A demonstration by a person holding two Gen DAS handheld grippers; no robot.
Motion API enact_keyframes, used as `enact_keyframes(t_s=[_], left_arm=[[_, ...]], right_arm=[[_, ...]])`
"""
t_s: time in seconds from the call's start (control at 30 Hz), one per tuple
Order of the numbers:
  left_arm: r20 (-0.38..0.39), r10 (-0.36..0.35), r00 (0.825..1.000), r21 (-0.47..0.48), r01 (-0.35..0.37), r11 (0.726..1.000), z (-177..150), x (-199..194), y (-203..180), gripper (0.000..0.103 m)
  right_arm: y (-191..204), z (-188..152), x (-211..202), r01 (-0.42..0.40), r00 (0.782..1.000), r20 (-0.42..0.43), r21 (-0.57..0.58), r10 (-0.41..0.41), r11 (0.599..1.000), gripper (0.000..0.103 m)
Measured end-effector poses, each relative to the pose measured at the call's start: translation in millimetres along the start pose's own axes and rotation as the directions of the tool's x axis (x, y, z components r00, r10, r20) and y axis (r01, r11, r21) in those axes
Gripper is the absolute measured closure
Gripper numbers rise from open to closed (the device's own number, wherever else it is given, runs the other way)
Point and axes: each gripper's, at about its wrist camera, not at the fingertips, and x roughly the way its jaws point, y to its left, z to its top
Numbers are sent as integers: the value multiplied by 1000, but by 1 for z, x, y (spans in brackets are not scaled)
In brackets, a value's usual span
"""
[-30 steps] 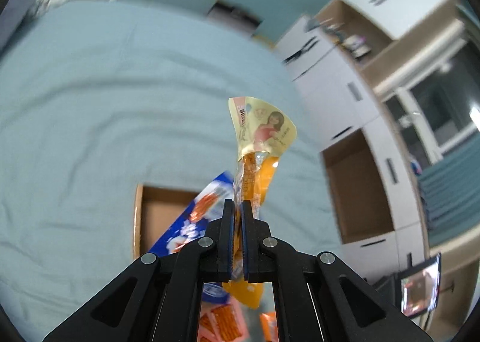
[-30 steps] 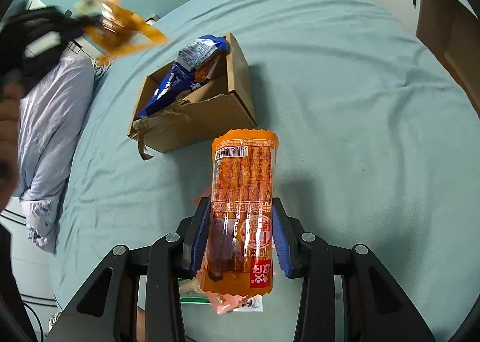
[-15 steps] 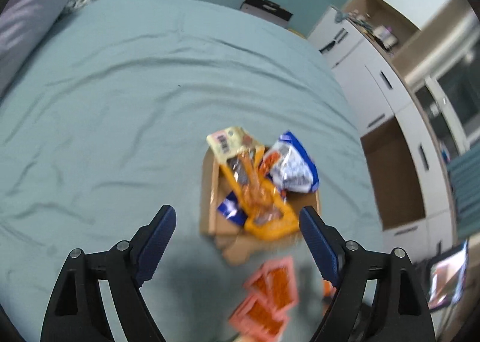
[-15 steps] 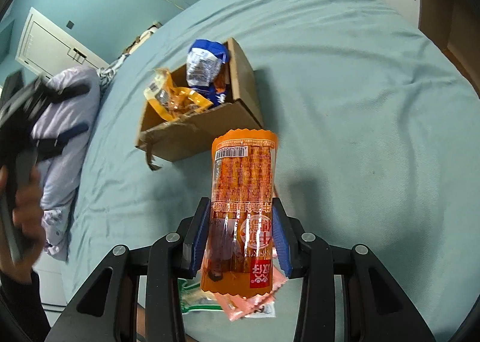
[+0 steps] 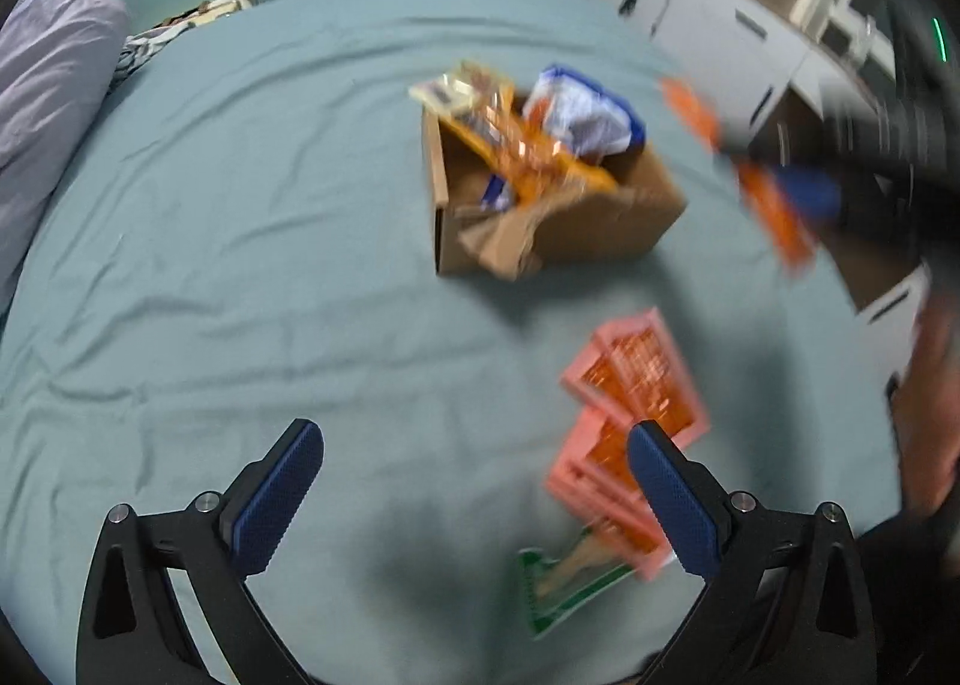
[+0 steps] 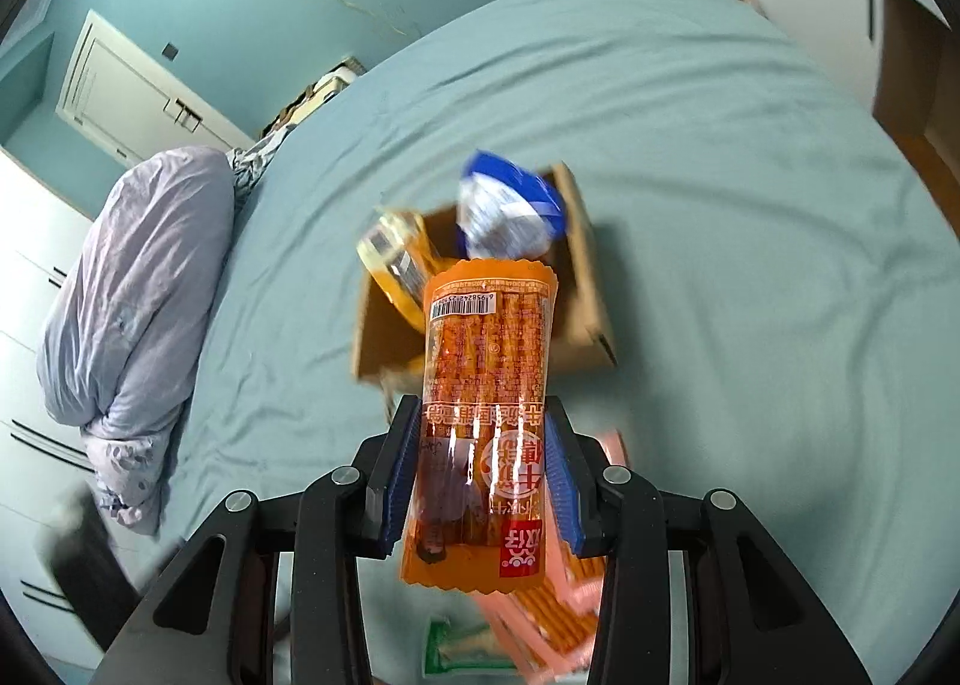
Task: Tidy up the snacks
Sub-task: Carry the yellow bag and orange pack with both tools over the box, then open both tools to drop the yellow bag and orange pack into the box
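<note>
Blue-green bedsheet (image 5: 240, 265) covers the big bed. Far in the middle sits the cardboard box (image 5: 600, 229), already stuffed with snack bags. Pink packs (image 5: 636, 385) lie flat on the sheet, near and to the right. The right gripper (image 6: 483, 469) squeezes the orange sausage pack (image 6: 486, 385) by its lower half, up in the air just above the box. That pack looks light, shiny and slippery, so hold its middle firmly. The left gripper (image 5: 474, 499) is wide apart and holds nothing.
</note>
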Motion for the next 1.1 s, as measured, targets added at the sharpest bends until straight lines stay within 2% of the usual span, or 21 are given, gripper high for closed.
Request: enact_keyframes(t_s=[0.17,0.27,0.3,0.4,0.43,0.5,0.63,0.73,0.8,0.9,1.1], left_arm=[[1,-28,1000,-13,28,1000,-1,5,5,0],[-4,-33,999,-1,33,999,-4,6,4,0],[1,-34,999,5,34,999,-4,4,4,0],[7,-43,999,5,43,999,-4,1,3,0],[7,-49,999,0,49,999,-3,2,3,0],[0,-61,998,-1,61,998,-3,4,2,0],[-12,-38,999,29,39,999,-5,5,-4,0],[-13,-13,1000,52,14,999,-6,7,-10,0],[-16,-1,1000,58,2,998,-7,9,-12,0],[-5,24,1000,74,-23,997,-8,9,-17,0],[40,136,990,133,-140,981,-10,12,-29,0]], right_arm=[[25,44,27,27,1000,-6,-27,-27,999,62],[20,59,58,20,999,-33,39,-19,999,55],[15,61,66,36,999,-33,72,-33,997,50],[1,58,75,62,998,13,178,-66,982,47],[-4,54,75,81,996,28,203,-89,976,32],[-9,47,74,78,996,28,204,-85,976,17],[-11,32,60,50,999,1,93,-50,994,17],[-15,9,36,137,989,66,-14,-136,991,17],[-21,-7,26,187,981,61,-59,-183,981,17],[-29,-30,17,253,967,6,-113,-254,961,17],[-44,-72,17,286,949,-83,-183,-305,940,17]])
